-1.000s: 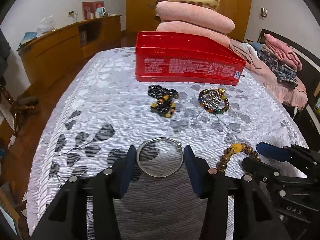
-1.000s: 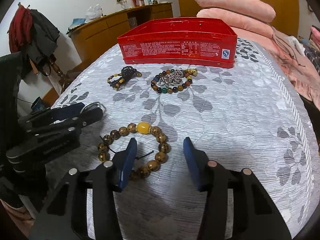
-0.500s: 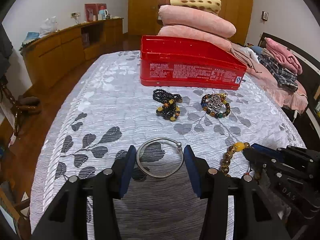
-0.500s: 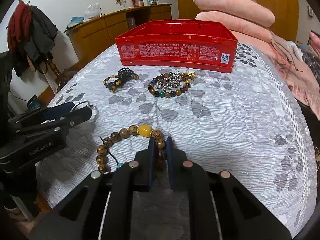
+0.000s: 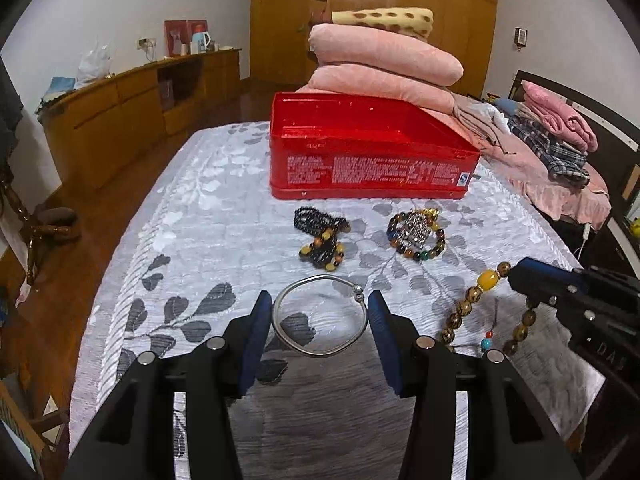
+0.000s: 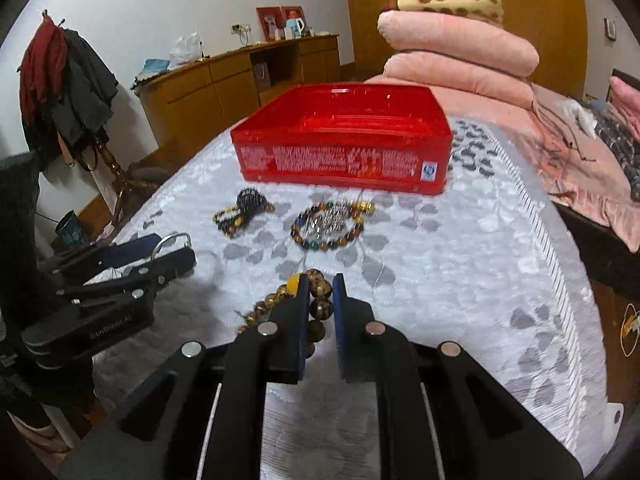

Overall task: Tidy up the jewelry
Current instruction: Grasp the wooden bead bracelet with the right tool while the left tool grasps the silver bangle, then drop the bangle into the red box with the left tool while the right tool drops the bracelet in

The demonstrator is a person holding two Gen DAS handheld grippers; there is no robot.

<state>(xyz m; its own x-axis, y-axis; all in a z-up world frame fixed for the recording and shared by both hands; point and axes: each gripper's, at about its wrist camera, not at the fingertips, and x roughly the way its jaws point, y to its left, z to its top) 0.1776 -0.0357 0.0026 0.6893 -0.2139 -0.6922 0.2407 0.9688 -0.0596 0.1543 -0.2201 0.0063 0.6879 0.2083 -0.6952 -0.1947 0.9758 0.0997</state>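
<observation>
A red box (image 5: 372, 152) stands open at the far end of the bed; it also shows in the right wrist view (image 6: 344, 144). My left gripper (image 5: 318, 332) is open around a silver bangle (image 5: 320, 316) lying on the bedspread. My right gripper (image 6: 320, 304) is shut on a brown bead bracelet (image 6: 320, 300) with a yellow bead and holds it off the cloth; it also shows in the left wrist view (image 5: 472, 300). A black bead bracelet (image 5: 322, 236) and a multicoloured bracelet with a silver charm (image 5: 416, 232) lie before the box.
The grey leaf-patterned bedspread (image 5: 200, 240) covers the bed. Pink folded blankets (image 5: 384, 60) are stacked behind the box. Folded clothes (image 5: 560, 136) lie on the right. A wooden sideboard (image 5: 120, 120) runs along the left wall. A coat stand (image 6: 60, 92) is at the left.
My right gripper closed on the brown bead bracelet and has lifted it, moving forward toward the box. My left gripper stays open around the silver bangle.
</observation>
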